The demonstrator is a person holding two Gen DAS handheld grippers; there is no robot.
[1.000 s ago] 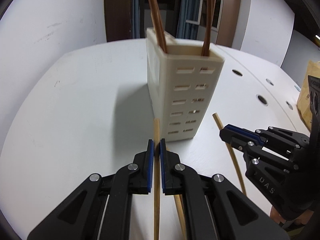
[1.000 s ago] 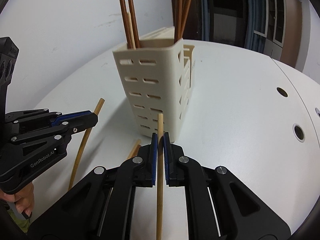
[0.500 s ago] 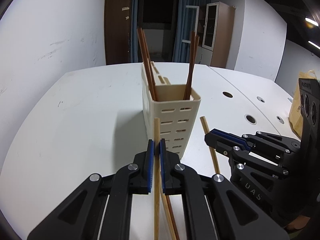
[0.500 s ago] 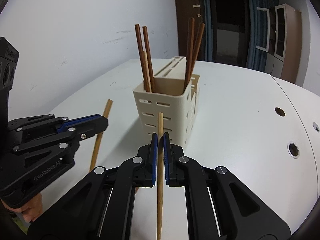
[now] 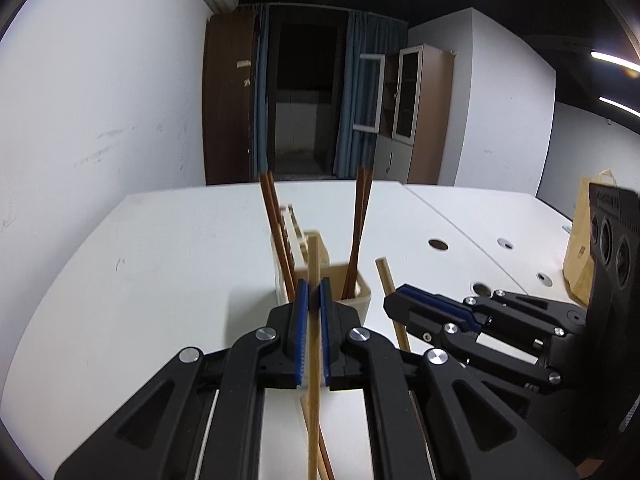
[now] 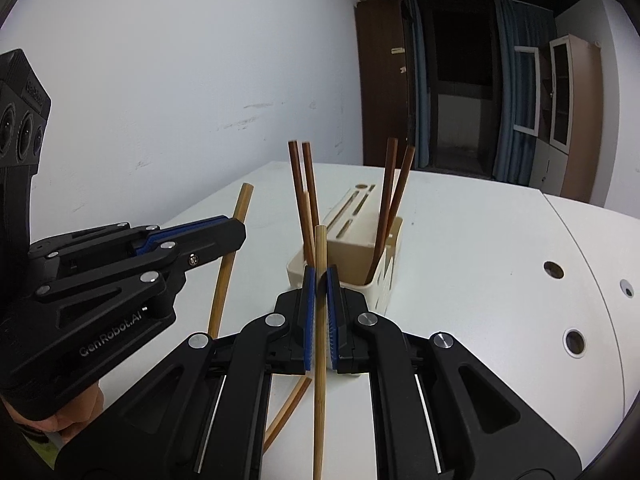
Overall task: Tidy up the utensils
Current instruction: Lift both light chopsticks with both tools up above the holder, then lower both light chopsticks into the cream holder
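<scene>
A cream slotted utensil holder [image 5: 361,299] [image 6: 352,246] stands on the white table [image 5: 160,264] just beyond both grippers, with dark brown chopsticks [image 5: 271,212] [image 6: 299,184] upright in it. My left gripper [image 5: 314,286] is shut on a light bamboo chopstick [image 5: 313,252], whose tip rises over the holder's opening. My right gripper [image 6: 320,274] is shut on a second light chopstick [image 6: 320,240]. Each gripper also shows in the other's view, the right gripper [image 5: 394,300] with its chopstick [image 5: 383,272] and the left gripper [image 6: 240,232] with its chopstick [image 6: 243,200].
Another chopstick [image 6: 288,408] lies on the table under the grippers. Round cable holes [image 6: 574,342] dot the table's right side, and a brown paper bag [image 5: 580,248] stands at the far right. A hand [image 6: 76,412] holds the left gripper. White wall runs along the left.
Both grippers have risen with their chopsticks and tilted up. The holder has dropped lower in both views, and I now see into its top.
</scene>
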